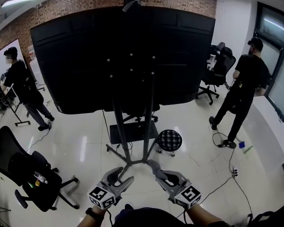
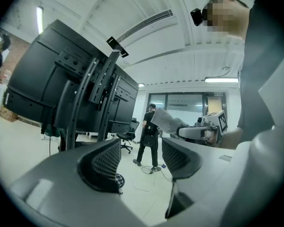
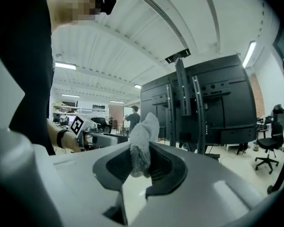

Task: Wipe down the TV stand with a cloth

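The TV stand [image 1: 148,126] rises just ahead of me, two dark poles carrying a large black screen [image 1: 123,56] seen from its back, legs spread on the white floor. It also shows as the stand [image 2: 75,112] in the left gripper view and the stand [image 3: 182,108] in the right gripper view. My right gripper [image 1: 157,168] is shut on a grey-white cloth [image 3: 143,141] that sticks up from its jaws, close to the stand's foot. My left gripper [image 1: 123,175] hangs open and empty beside it. From the left gripper [image 2: 141,162] I see the cloth [image 2: 165,121] in the right gripper [image 2: 199,132].
A round checkered stool [image 1: 170,140] stands right of the stand's base. A black office chair [image 1: 28,174] sits at near left. One person [image 1: 23,89] stands far left, another person [image 1: 246,89] at right. Cables [image 1: 227,174] trail over the floor at right.
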